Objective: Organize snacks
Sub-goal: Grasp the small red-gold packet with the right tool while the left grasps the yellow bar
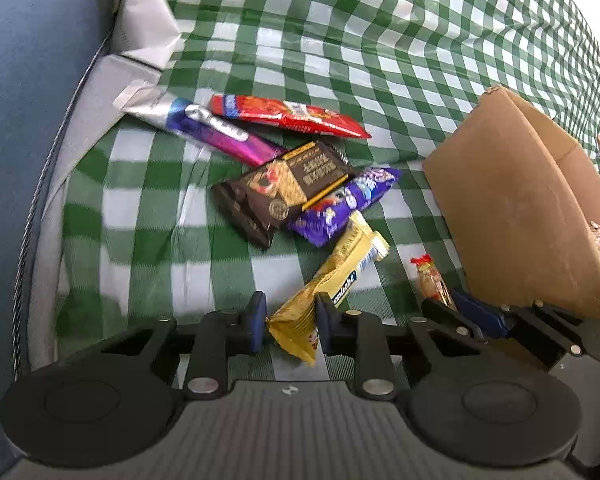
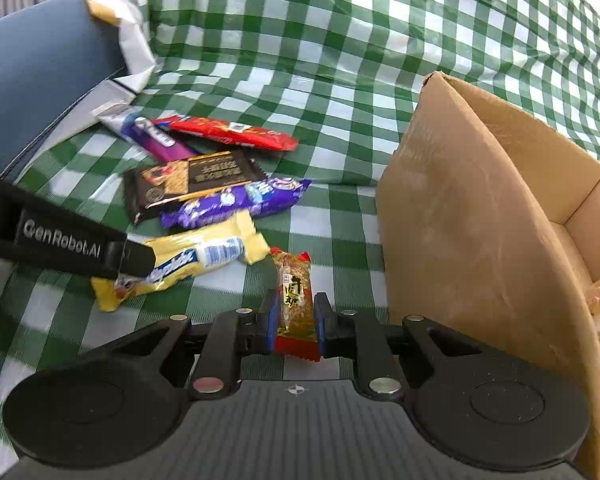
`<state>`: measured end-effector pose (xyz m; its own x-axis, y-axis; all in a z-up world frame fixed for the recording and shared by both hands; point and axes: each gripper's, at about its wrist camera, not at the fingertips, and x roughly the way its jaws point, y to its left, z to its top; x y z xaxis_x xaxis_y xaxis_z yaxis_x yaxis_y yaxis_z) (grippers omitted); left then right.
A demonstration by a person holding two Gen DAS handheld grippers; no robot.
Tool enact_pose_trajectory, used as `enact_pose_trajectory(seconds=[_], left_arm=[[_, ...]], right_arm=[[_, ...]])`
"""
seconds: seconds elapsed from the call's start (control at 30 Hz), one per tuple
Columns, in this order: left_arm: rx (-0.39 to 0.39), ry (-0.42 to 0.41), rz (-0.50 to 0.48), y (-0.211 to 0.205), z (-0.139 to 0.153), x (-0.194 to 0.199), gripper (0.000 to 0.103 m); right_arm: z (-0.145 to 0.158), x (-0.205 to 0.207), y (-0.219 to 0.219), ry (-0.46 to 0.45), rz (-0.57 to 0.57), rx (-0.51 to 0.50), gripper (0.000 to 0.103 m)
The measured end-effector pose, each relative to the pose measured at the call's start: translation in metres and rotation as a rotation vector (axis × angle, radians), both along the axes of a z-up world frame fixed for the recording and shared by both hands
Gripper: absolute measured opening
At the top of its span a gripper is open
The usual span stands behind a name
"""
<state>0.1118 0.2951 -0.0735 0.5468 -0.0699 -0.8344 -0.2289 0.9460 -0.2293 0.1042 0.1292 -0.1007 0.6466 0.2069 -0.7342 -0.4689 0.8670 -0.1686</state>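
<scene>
Pickup under way: left gripper (image 1: 292, 326) fingers clamp yellow bar (image 1: 332, 280); right gripper (image 2: 296, 326) fingers clamp peanut candy (image 2: 296, 300). Next, likely lift both into box (image 2: 460, 220) at right.

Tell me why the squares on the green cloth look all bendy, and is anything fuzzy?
Left wrist view: the fisheye lens curves the cloth squares toward the edges; the near-left cloth is smeared, and the yellow bar is soft. Right wrist view: the same bending, the corners go dark, the box wall bulges, and the candy lettering stays sharp.
</scene>
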Motion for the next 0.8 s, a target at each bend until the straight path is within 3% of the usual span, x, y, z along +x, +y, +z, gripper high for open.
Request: enact_pose_trajectory(seconds=[0.2, 0.33, 0.5, 0.63, 0.8], left_arm=[[-0.138, 0.093, 0.149, 0.016, -0.004, -0.036, 0.028], [-0.209, 0.112, 0.240, 0.023, -0.003, -0.065, 0.028], [-0.163, 0.084, 0.217, 0.014, 0.006, -0.072, 0.031], [-0.116, 0.050, 0.191, 0.006, 0.012, -0.066, 0.041], [-0.108, 0.035, 0.203, 0.006, 0.011, -0.055, 0.046]], right_arm=[[0.004, -0.028, -0.023, 0.061, 0.027, 0.001, 0.019], [0.006, -0.053, -0.034, 0.063, 0.065, -0.018, 0.019], [0.004, -0.075, -0.046, 0.112, 0.151, -0.027, 0.020], [0.010, -0.078, -0.052, 0.149, 0.182, 0.061, 0.021], [0.006, -0.077, -0.057, 0.148, 0.218, 0.100, 0.033]])
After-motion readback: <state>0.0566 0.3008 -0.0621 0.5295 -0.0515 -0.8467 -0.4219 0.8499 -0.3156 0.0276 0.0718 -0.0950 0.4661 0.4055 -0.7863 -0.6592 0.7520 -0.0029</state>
